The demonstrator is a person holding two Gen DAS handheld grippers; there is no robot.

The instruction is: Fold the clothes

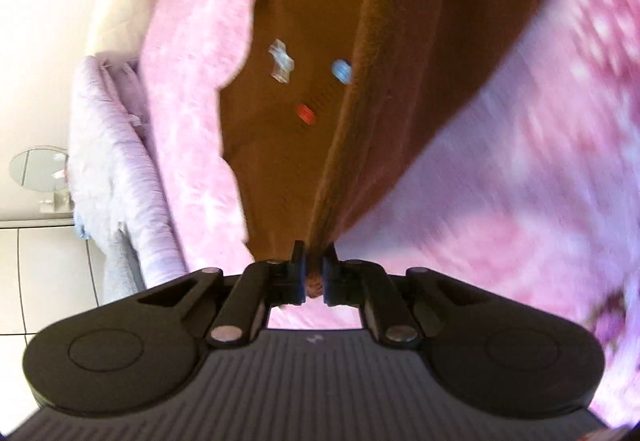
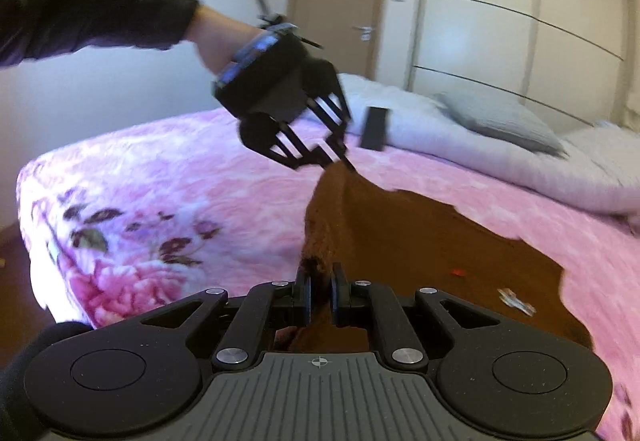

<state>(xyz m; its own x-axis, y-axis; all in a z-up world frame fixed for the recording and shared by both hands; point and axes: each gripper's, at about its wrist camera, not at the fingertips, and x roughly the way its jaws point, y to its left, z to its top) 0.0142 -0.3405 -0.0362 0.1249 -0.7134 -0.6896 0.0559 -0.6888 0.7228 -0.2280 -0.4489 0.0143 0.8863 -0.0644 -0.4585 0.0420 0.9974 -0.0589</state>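
Observation:
A brown garment (image 1: 304, 53) with small red, blue and white marks lies partly on the pink floral bed cover (image 1: 500, 169). One edge is lifted taut between both grippers. My left gripper (image 1: 315, 261) is shut on that brown edge. The right wrist view shows the same left gripper (image 2: 340, 157), held by a hand in a dark sleeve, pinching the far end of the raised fold. My right gripper (image 2: 320, 281) is shut on the near end of the brown garment (image 2: 440, 241), whose remainder spreads flat to the right.
The pink floral bed cover (image 2: 160, 181) drapes over the bed's left corner. A pale quilt (image 2: 560, 169) and grey pillow (image 2: 504, 121) lie at the bed's far side. A small black object (image 2: 374, 129) rests near the quilt. A door (image 2: 340, 1) and wardrobe (image 2: 520, 13) stand behind.

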